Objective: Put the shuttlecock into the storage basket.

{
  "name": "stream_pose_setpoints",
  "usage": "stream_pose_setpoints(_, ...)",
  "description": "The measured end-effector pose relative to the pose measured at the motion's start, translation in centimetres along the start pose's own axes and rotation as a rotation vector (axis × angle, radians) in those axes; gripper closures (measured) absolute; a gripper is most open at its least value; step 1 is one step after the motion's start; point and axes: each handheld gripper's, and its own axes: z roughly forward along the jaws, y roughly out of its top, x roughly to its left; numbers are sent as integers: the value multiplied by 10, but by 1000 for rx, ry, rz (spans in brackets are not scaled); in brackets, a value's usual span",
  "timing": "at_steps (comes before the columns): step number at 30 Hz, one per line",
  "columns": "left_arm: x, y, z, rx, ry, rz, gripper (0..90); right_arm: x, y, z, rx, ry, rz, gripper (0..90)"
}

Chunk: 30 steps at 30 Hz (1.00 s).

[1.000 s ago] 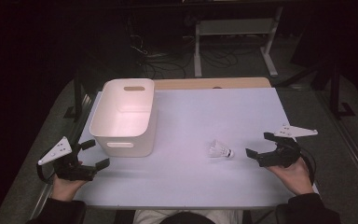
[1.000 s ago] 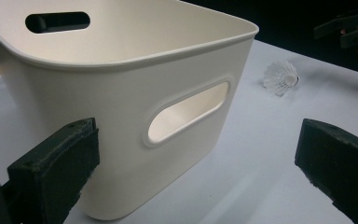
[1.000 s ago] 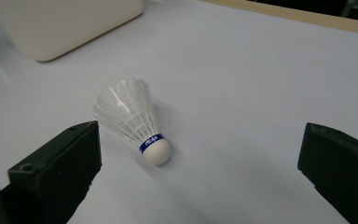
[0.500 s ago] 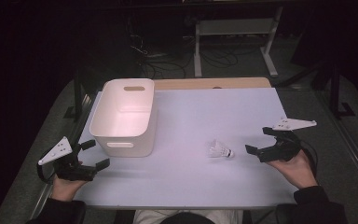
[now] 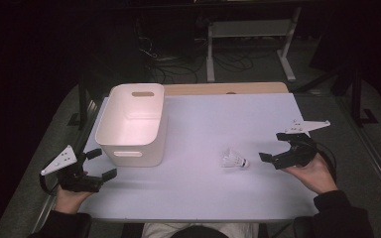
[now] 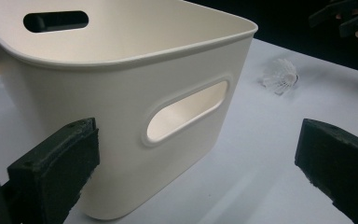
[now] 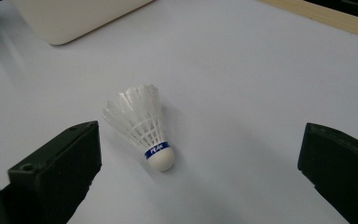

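**Right gripper lined up on a shuttlecock, bin waiting at the left**

Nearest the person, both hands rest at the front edge of the table. The left gripper (image 5: 95, 163) sits by the front-left corner, its jaws spread wide and holding nothing, just beside the near wall of the white plastic bin (image 5: 131, 121). In the left gripper view the bin's slotted handle faces the jaws, which suggests this hand is parked close enough to steady the bin if needed.

Toward the front-right, the right gripper (image 5: 272, 147) is also wide open and empty. It points at the shuttlecock (image 5: 234, 159), which lies on its side near the front edge, right of the middle and well apart from the bin. In the right gripper view the shuttlecock (image 7: 142, 125) lies between the lines of the two jaws but ahead of them, cork end toward the camera with a blue band reading "PEAK", feathers fanned away. That alignment reads as an approach for a pinch, probably on the skirt or cork, with the bin as the likely destination.

The table (image 5: 238, 124) has a smooth, pale, matte top with a strip of bare wood along its far edge. Beyond it the room is dark: loose cables on the floor, and a light metal frame stand (image 5: 250, 34) at the back.
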Motion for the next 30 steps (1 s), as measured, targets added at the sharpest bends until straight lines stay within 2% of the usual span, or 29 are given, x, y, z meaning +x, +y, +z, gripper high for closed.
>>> stream_pose_setpoints(11, 0, 0, 0, 1, -1, 0, 0, 2, 12, 4, 33, 14, -31, 0)
stream_pose_setpoints(30, 0, 0, 0, 1, -2, 1, 0, 9, 27, 25, 125, 59, -94, 0)
